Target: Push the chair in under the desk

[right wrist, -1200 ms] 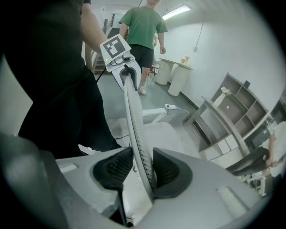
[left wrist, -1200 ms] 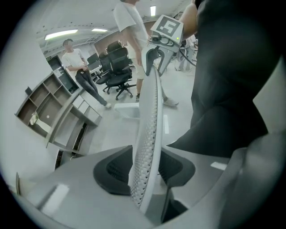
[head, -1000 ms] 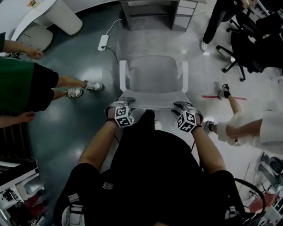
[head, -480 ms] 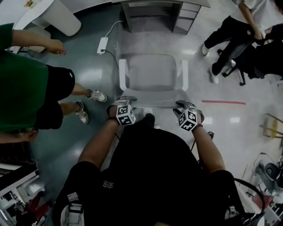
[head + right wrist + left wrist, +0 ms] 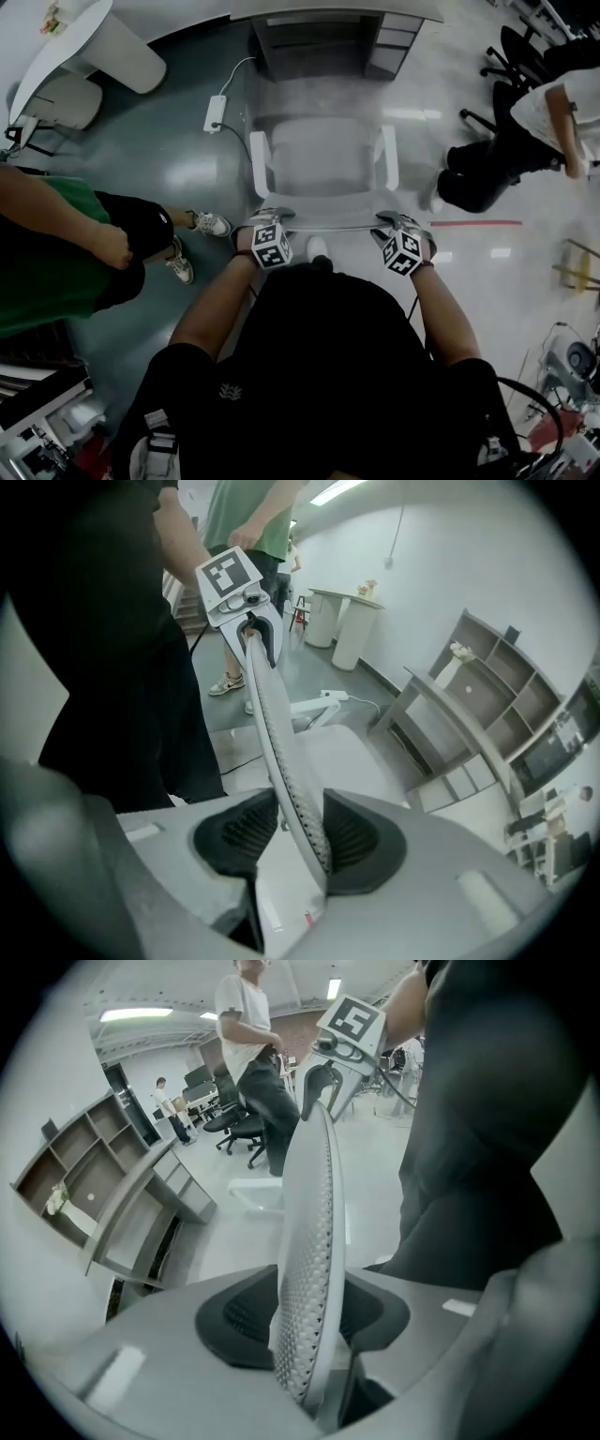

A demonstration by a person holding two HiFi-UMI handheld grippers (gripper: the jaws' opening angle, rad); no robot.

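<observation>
Black-and-white square markers (image 5: 270, 246) face up on both cubes. The left hand-held gripper (image 5: 269, 221) and right hand-held gripper (image 5: 397, 225) point steeply down, forearms stretched forward. Their jaws are spread astride the chair (image 5: 323, 155)'s thin, perforated mesh backrest (image 5: 314, 1232) — one at each top corner, pads not clamped. The pale chair sits just beyond them; the grey surface (image 5: 375, 11) stands farther ahead.

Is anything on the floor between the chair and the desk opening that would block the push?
Nothing visible does. The floor between the chair and the desk opening looks bare. A power strip lies left of that path, its cable running toward the desk. The left gripper and right gripper straddle the backrest.
</observation>
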